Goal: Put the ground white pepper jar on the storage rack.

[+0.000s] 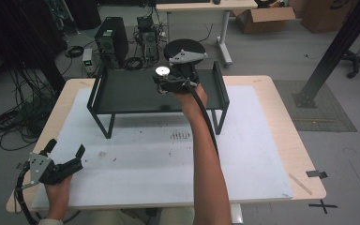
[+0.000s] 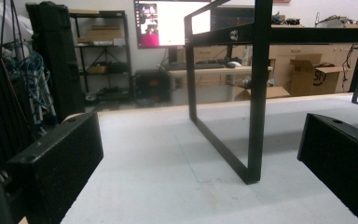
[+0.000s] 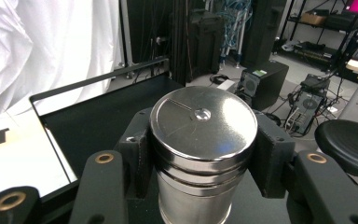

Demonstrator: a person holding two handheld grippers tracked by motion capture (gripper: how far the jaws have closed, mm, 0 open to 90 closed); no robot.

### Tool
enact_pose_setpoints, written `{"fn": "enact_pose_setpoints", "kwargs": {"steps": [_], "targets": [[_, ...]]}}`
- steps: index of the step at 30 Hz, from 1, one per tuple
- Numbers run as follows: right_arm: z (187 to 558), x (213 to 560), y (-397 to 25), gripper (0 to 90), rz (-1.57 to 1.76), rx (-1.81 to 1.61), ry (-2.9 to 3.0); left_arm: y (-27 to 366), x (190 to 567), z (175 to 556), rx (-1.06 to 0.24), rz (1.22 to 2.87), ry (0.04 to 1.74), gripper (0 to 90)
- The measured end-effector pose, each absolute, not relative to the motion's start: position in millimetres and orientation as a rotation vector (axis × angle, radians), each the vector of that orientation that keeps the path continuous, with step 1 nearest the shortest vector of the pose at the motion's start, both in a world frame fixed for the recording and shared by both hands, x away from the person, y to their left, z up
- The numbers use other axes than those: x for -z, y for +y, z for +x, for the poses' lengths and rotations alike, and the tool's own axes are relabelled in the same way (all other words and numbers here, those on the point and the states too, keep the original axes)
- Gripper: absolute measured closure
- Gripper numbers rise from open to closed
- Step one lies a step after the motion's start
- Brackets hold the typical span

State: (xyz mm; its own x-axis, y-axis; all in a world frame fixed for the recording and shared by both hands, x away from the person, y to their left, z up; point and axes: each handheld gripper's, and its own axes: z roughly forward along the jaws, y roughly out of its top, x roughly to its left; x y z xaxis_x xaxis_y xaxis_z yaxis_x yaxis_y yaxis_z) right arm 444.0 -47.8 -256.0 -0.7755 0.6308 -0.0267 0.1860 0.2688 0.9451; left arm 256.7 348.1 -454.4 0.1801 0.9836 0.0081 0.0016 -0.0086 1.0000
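Observation:
A shiny metal canister (image 3: pixel 200 154) with a flat round lid stands upright between the black jaws of my right gripper (image 3: pixel 200 156), which is shut on its sides. From above, the canister (image 1: pixel 162 71) and right gripper (image 1: pixel 165 80) are over the top of a black metal shelf (image 1: pixel 131 91) at the table's far middle. My left gripper (image 1: pixel 65 151) rests near the table's front left corner, open, with nothing between its pads (image 2: pixel 56 163). In the left gripper view the shelf's leg frame (image 2: pixel 254 116) stands ahead on the white mat (image 2: pixel 177 163).
The shelf has raised side rails (image 1: pixel 219 82) and thin legs. A white mat (image 1: pixel 159 150) covers most of the wooden table (image 1: pixel 281 117). Beyond the far edge are a black stool (image 1: pixel 185 47), computer towers (image 1: pixel 111 40) and floor cables.

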Motion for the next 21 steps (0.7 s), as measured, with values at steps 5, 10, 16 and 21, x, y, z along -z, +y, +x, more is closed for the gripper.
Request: {"fn": "enact_pose_setpoints", "kwargs": {"steps": [5, 10, 16, 21], "targets": [[450, 261, -44, 48.7, 0.758, -1.512, 2.150, 348, 454, 257, -1.079, 1.297, 1.072, 0.4], [457, 266, -41, 48.7, 0.783, -1.509, 2.142, 348, 454, 257, -1.078, 1.297, 1.071, 0.5], [465, 273, -35, 48.7, 0.809, -1.482, 2.145, 348, 454, 257, -1.076, 1.294, 1.070, 0.5], [469, 277, -31, 48.7, 0.821, -1.475, 2.145, 348, 454, 257, -1.074, 1.294, 1.070, 0.5]]}}
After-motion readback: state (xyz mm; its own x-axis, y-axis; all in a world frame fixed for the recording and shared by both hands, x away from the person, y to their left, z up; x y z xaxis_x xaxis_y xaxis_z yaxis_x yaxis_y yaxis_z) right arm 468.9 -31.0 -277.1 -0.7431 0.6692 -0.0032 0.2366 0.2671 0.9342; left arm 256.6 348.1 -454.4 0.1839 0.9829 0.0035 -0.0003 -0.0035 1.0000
